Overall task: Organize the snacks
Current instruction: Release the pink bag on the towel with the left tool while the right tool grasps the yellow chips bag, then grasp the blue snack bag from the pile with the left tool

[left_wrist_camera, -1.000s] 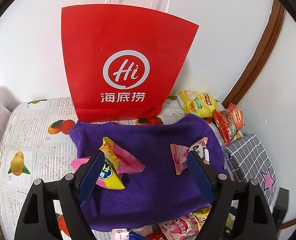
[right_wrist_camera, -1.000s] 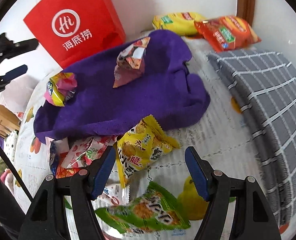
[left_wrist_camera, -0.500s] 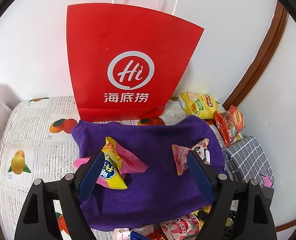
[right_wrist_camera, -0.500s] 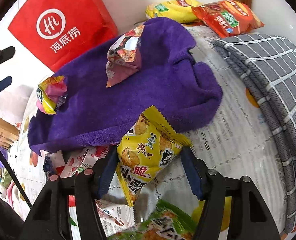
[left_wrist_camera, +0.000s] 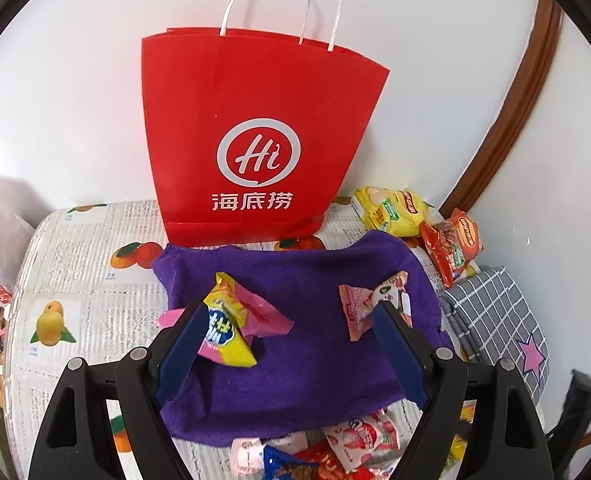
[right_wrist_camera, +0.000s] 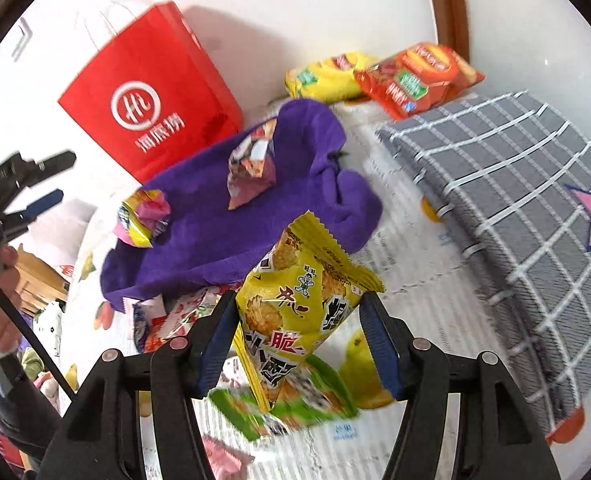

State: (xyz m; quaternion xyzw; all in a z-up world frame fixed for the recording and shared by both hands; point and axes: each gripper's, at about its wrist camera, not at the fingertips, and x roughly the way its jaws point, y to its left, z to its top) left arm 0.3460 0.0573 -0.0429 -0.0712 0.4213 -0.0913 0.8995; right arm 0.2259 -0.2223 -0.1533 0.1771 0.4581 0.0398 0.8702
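My right gripper point(right_wrist_camera: 295, 344) is shut on a yellow snack packet point(right_wrist_camera: 299, 312) and holds it lifted above the table. A purple towel point(left_wrist_camera: 295, 344) lies spread in front of a red paper bag point(left_wrist_camera: 255, 140). On the towel lie a yellow-pink packet point(left_wrist_camera: 231, 324) at the left and a pink packet point(left_wrist_camera: 371, 300) at the right. My left gripper point(left_wrist_camera: 291, 348) is open and empty above the towel's near half. The towel point(right_wrist_camera: 215, 236), the bag point(right_wrist_camera: 151, 96) and my left gripper point(right_wrist_camera: 35, 188) also show in the right wrist view.
A yellow chip bag point(left_wrist_camera: 391, 212) and an orange chip bag point(left_wrist_camera: 451, 244) lie by the back wall. A grey checked cloth point(right_wrist_camera: 515, 200) lies folded at the right. Several loose packets point(left_wrist_camera: 335, 448) lie at the towel's near edge, and a green packet point(right_wrist_camera: 287, 404) lies under my right gripper.
My right gripper moved in over the yellow packet, closed on it and lifted it. My left gripper drew back and up a little, still open.
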